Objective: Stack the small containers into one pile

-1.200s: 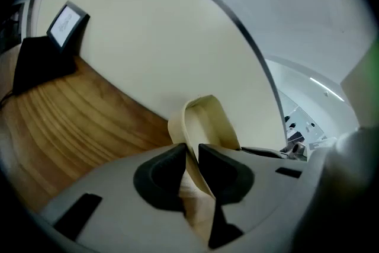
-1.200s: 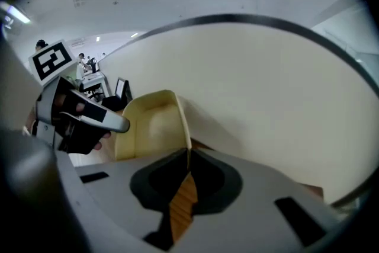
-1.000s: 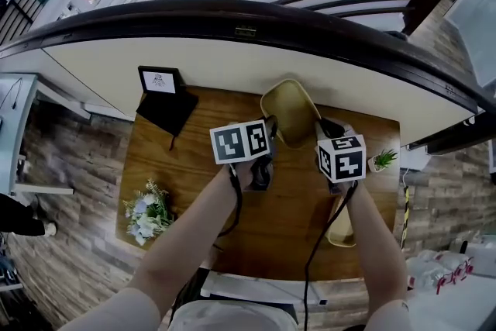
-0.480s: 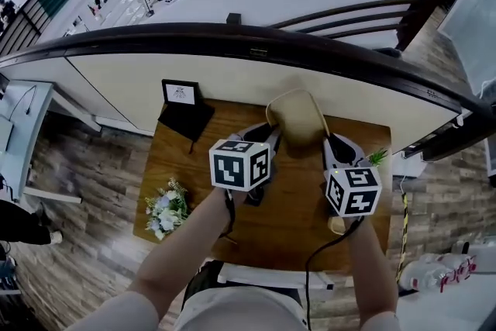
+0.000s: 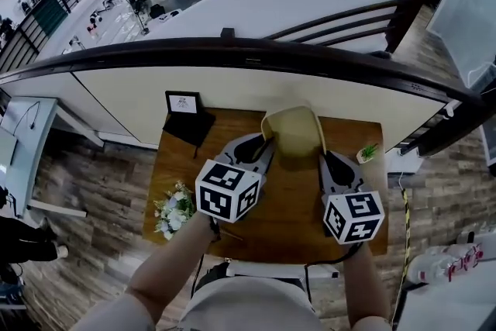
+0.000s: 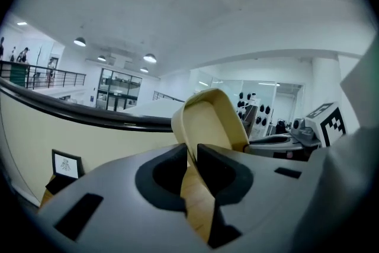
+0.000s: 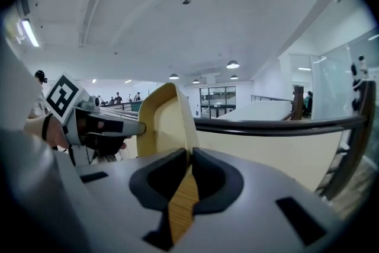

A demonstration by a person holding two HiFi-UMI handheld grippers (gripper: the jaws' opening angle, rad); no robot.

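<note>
Both grippers, jaws nearly closed, clamp the beige container [image 5: 293, 136] by thin opposite walls, aloft over the wooden table [image 5: 288, 201] (left gripper [image 5: 266, 143] on its left wall, right gripper [image 5: 325, 159] on its right); risk: hands pulling unevenly could flex a wall and let it slip.

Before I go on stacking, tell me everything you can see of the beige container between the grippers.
The beige container is a small open tray with rounded corners and a thin raised wall, matte and plastic-looking, with nothing visible inside. It hangs above the wooden table, tilted, opening facing up toward the head camera. The left gripper pinches its left wall, the right gripper its right wall; nothing else touches it.
</note>
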